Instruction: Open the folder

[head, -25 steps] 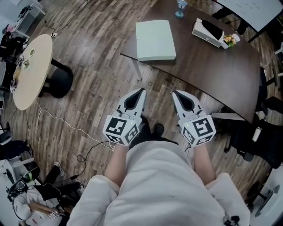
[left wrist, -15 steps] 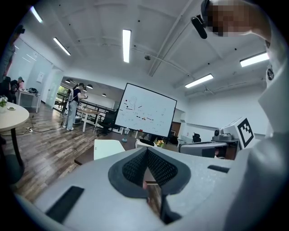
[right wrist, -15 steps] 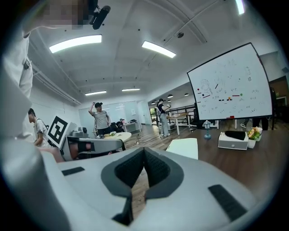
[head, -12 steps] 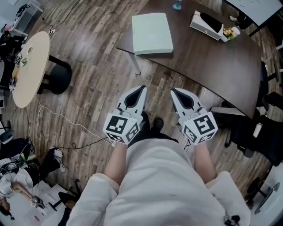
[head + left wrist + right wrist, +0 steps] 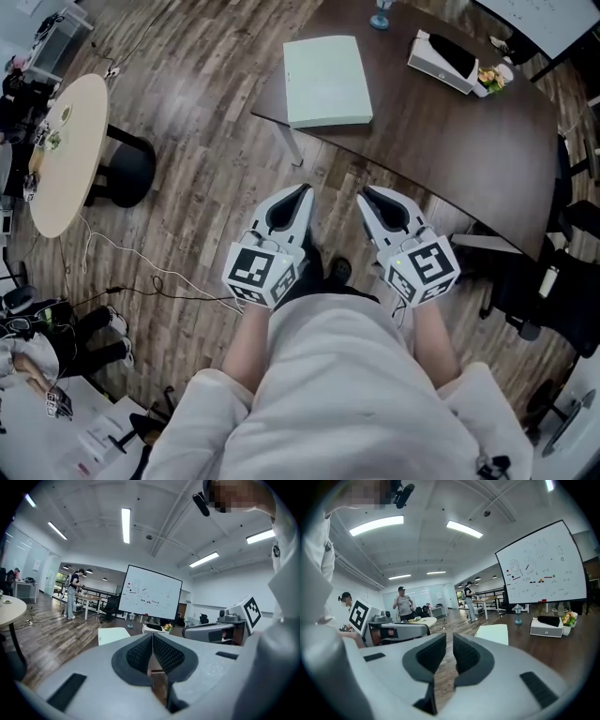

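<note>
A pale green folder (image 5: 327,81) lies closed and flat near the corner of the dark brown table (image 5: 441,159); it also shows in the left gripper view as the folder (image 5: 114,634) and in the right gripper view as the folder (image 5: 493,633). Both grippers hang over the wooden floor in front of the table, well short of the folder. The left gripper (image 5: 302,194) is shut with nothing between its jaws. On the right gripper (image 5: 364,195) the jaws are opening, a narrow gap shows and nothing is in it.
A white box with a black top (image 5: 450,64) and a small glass item (image 5: 381,16) stand further back on the table. A round beige table (image 5: 62,150) is at the left, cables (image 5: 141,272) trail over the floor, black chairs (image 5: 548,291) stand at the right. People stand far off.
The right gripper's jaws have parted slightly. Both grippers stay in about the same place in front of the table; the view has shifted a little.
</note>
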Demonstrator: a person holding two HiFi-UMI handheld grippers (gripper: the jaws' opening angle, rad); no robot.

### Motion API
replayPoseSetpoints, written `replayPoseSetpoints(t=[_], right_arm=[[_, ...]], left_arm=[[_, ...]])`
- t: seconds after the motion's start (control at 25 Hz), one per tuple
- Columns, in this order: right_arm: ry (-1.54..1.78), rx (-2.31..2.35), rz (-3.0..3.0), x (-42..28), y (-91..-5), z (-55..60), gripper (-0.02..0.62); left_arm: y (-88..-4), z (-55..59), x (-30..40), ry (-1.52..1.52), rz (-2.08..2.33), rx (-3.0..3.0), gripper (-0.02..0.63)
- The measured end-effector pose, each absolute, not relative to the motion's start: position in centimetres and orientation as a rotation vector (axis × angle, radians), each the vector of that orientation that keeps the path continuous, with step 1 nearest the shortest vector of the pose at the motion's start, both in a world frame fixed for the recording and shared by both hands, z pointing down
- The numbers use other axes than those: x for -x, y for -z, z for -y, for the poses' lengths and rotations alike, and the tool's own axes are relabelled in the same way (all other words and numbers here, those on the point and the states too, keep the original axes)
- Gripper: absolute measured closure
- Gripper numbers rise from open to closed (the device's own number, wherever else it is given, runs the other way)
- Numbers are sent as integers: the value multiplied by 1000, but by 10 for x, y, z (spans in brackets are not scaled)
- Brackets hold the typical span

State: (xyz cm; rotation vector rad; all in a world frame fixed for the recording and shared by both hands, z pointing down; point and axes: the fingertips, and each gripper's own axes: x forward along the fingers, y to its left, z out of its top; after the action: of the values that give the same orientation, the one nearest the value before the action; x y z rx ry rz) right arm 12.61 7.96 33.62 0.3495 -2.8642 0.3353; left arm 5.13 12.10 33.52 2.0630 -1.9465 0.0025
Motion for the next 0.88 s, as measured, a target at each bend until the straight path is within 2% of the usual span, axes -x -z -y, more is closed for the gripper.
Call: replayPoseSetpoints(t=[0.2,0.28,0.56,0.88], right_arm=[[-321,-351,2859,-105,-333,-69,508],[-309,-342,2855,-94,-333,-66,489],[-246,-303,2835,-52,-331,-59,405],[-192,-320,2820,-20,-327,-44,376]], left_arm=[[-334,-112,-31,5,1927,-2081,593],[-335,-107,-21,7,1919,-2086,550],[-332,-92,17,28,1907,-2114,505],[-330,-75,54,66,1899,-2130,484]])
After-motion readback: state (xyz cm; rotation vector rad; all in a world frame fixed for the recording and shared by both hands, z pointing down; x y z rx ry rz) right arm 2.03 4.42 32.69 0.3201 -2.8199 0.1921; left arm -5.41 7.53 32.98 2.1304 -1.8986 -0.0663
